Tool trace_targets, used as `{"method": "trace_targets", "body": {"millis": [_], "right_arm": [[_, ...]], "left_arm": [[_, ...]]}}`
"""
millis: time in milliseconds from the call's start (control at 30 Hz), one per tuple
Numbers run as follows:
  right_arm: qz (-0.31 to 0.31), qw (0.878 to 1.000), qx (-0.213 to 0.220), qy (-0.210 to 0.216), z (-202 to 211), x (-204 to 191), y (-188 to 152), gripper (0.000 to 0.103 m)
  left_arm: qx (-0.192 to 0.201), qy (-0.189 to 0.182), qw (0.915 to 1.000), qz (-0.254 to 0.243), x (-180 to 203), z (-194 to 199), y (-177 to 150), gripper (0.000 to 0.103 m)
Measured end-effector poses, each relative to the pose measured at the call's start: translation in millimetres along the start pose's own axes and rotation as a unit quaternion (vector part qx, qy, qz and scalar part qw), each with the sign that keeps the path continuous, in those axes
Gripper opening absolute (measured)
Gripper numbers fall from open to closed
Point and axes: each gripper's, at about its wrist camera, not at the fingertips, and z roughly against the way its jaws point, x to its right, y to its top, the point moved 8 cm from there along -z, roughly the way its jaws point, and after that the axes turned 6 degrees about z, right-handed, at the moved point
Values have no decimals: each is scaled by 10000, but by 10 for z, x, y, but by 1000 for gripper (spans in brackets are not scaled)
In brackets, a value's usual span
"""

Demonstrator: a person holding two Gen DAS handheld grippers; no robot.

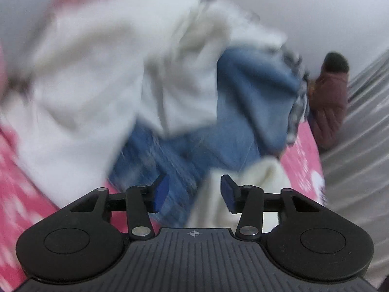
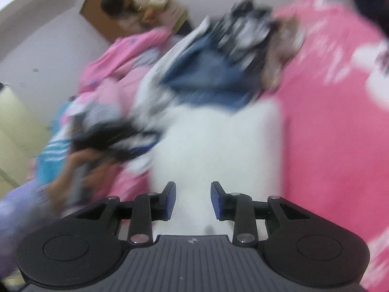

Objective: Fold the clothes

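Both claws come in spread and empty. On the left wrist view the left gripper (image 1: 194, 192) has its blue pads (image 1: 162, 189) well apart with nothing between them, poised over a tumbled heap: a big white garment (image 1: 97, 73) draped across blue denim (image 1: 243, 112), with a cream-coloured piece (image 1: 257, 182) lying just under the right-hand finger. All of it sits on a pink bedspread (image 1: 301, 160) with white patterning. A person in a dark red jacket (image 1: 330, 102) stands at the far edge of the bed.

Over on the right wrist view the right gripper (image 2: 193, 199) is likewise released, jaws apart, hovering above a white garment (image 2: 218, 150) that spreads flat ahead of it on the pink bedspread (image 2: 335, 146). Beyond lie denim (image 2: 206, 73), a black-and-white patterned item (image 2: 243, 34) and a pink garment (image 2: 126, 48); another person (image 2: 141, 2) bends over at the back.

Everything past the fingers is smeared by motion, so seams and hems cannot be made out. The step in hand looks like picking one garment out of the pile. To do it well, each claw should close on a single layer at an edge or corner of the white piece, not a bunched handful, then lift clear of the denim before spreading it flat.

No brand, label or writing is readable; the only mark is a small crosshair symbol on each gripper body.
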Motion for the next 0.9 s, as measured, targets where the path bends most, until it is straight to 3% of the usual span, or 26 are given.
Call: {"method": "trace_targets", "body": {"millis": [33, 100, 167, 233, 333, 433, 500, 567, 633, 700, 767, 900], "right_arm": [[130, 9998, 73, -106, -63, 30, 37, 35], [369, 9990, 121, -239, -226, 47, 43, 35], [565, 9980, 26, -280, -439, 11, -47, 35], [763, 9968, -106, -226, -607, -19, -147, 35], [1114, 9930, -281, -290, -837, -124, -277, 35], [1283, 9907, -310, -322, -915, -174, -326, 35], [1197, 9920, -284, -273, -927, -173, -333, 33], [997, 9946, -240, -186, -942, -164, -328, 32], [1063, 9937, -214, -287, -1024, -209, -344, 33], [1373, 9894, -198, -434, -1079, -277, -354, 33], [1463, 9880, -193, -446, -1086, -288, -347, 33], [1081, 9939, -120, -176, -1050, -177, -329, 33]], "left_arm": [[245, -44, 9985, -487, 141, 88, 25, 43], [503, -279, 9873, -1481, 525, 190, -38, 43], [345, -968, 9727, -2080, 932, 191, -230, 44], [96, -1266, 9638, -2346, 1176, 92, -434, 42], [241, -1042, 9529, -2837, 1241, -130, -588, 38], [458, -497, 9411, -3312, 1029, -344, -598, 22], [517, -379, 9450, -3208, 793, -444, -488, 16], [481, -434, 9634, -2601, 573, -425, -358, 15], [430, -241, 9740, -2213, 493, -352, -229, 30], [358, -218, 9818, -1851, 461, -217, -162, 28], [270, -373, 9830, -1775, 516, 53, -257, 28], [-534, -645, 9828, -1644, 451, 392, -851, 29]]}}
